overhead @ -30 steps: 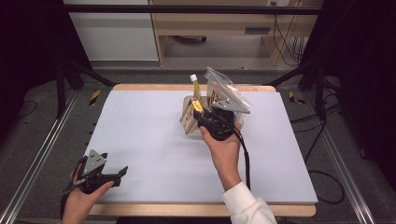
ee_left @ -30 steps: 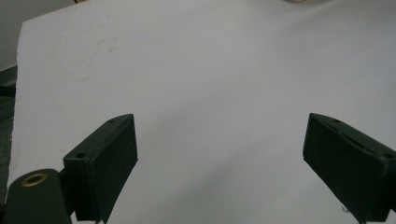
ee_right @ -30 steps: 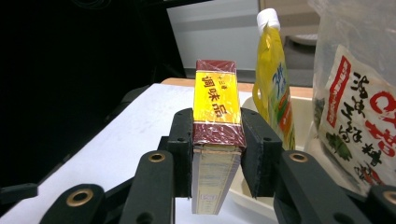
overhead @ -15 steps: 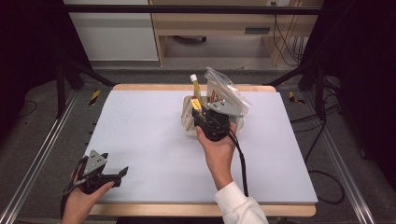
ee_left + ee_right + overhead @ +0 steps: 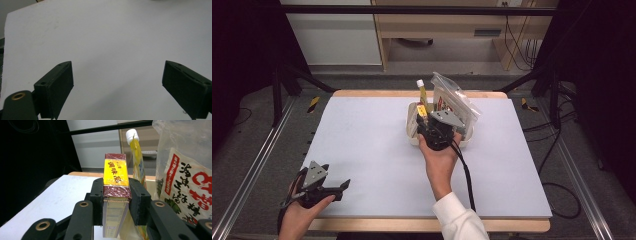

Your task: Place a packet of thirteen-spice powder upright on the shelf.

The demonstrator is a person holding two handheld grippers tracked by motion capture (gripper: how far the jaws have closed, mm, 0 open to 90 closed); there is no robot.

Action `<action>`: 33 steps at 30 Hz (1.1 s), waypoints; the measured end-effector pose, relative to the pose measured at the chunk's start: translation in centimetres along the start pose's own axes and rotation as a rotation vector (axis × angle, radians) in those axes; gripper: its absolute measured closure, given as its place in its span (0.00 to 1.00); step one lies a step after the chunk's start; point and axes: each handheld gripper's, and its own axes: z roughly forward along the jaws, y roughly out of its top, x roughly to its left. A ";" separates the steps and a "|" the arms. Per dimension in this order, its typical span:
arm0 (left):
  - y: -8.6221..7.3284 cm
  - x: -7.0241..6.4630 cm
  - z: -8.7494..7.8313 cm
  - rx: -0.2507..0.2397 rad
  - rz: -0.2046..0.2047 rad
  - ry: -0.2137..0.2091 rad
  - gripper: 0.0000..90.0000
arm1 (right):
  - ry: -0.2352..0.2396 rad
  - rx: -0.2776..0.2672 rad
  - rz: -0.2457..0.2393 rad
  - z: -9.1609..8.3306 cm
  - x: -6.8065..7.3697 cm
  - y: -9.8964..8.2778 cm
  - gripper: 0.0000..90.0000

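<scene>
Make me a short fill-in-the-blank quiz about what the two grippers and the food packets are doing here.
1. The right gripper is shut on a yellow and dark red ____.
2. The left gripper has its jaws ____ above the white table.
3. The yellow pouch has a ____ cap.
4. The pouch and clear bag stand in a white ____.

Missing words: box; open; white; tray

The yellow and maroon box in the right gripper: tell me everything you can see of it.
The box is a slim upright carton wrapped in glossy film, yellow with maroon bands and red characters on its top face. The right gripper clamps its two sides. It hangs over the white basket, beside a yellow spouted pouch and a clear printed bag.
</scene>
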 end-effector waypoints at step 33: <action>0.1 -0.4 0.2 0.006 0.022 -0.025 0.12 | -0.105 -0.042 -0.014 2.3 1.3 -1.1 0.76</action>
